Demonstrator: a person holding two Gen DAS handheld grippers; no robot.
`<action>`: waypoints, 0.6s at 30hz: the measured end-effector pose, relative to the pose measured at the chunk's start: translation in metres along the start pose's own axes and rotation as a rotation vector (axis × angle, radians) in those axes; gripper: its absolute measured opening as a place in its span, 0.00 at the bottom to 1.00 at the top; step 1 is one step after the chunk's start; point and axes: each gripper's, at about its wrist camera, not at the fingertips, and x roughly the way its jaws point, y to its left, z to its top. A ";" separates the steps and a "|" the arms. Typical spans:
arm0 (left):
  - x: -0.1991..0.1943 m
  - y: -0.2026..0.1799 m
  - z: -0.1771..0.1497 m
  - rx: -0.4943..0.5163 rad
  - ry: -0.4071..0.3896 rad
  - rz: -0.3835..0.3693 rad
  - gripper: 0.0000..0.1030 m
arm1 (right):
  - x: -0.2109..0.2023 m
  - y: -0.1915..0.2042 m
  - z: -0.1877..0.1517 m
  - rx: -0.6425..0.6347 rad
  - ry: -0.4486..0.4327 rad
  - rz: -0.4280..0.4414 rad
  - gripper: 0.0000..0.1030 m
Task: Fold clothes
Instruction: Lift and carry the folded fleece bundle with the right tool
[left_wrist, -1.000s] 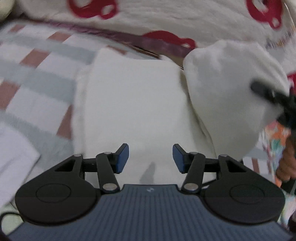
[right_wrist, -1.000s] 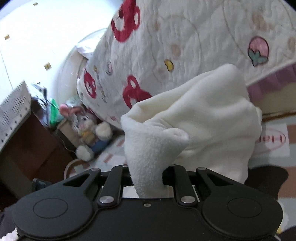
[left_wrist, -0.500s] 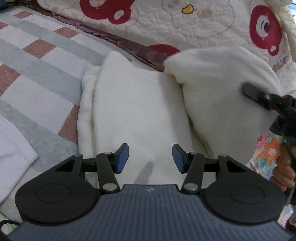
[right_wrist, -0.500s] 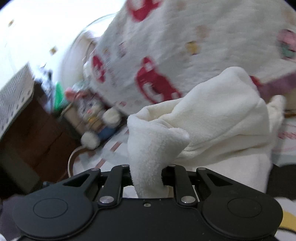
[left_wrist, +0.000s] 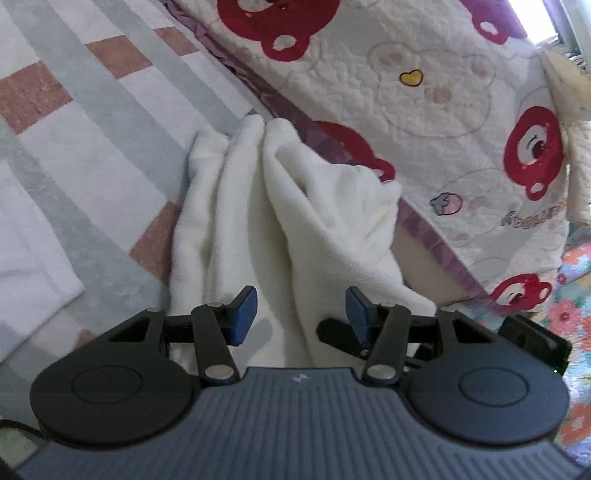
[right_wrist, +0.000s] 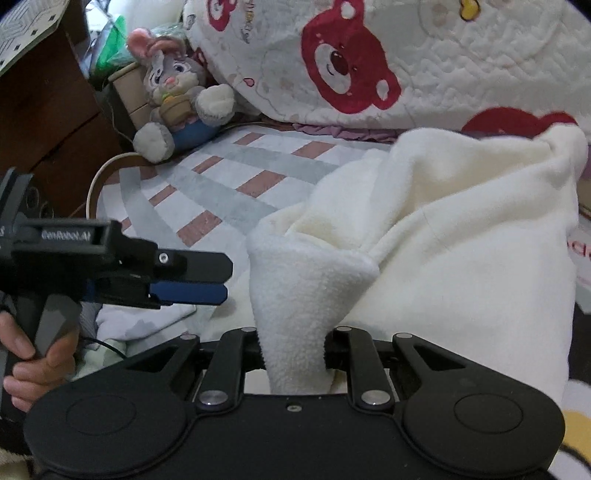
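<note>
A cream fleece garment (left_wrist: 280, 221) lies bunched in long folds on the checked mat, its far end against the bear quilt. My left gripper (left_wrist: 300, 314) is open and empty, its blue pads just above the garment's near end. In the right wrist view my right gripper (right_wrist: 295, 354) is shut on a thick fold of the same garment (right_wrist: 443, 236), which drapes down to the mat. The left gripper (right_wrist: 207, 282) shows there at the left, held in a hand.
A white quilt with red bears (left_wrist: 443, 110) hangs over the bed edge behind the garment. The checked mat (left_wrist: 92, 122) spreads to the left, with a white cloth (left_wrist: 33, 266) on it. A plush rabbit (right_wrist: 173, 99) and a wooden cabinet (right_wrist: 48, 122) stand at the far left.
My right gripper has carried its fold down and across toward the left gripper. The flat garment has bunched into long folds. The left gripper stays open.
</note>
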 end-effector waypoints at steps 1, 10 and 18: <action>-0.001 0.000 0.001 -0.011 -0.004 -0.024 0.50 | -0.001 0.001 0.000 -0.008 -0.007 -0.003 0.20; -0.008 0.007 0.010 -0.127 -0.044 -0.237 0.52 | -0.025 0.022 0.021 -0.071 -0.121 0.065 0.21; 0.004 0.008 0.007 -0.090 0.004 -0.155 0.54 | 0.015 0.040 -0.003 -0.201 -0.001 -0.009 0.22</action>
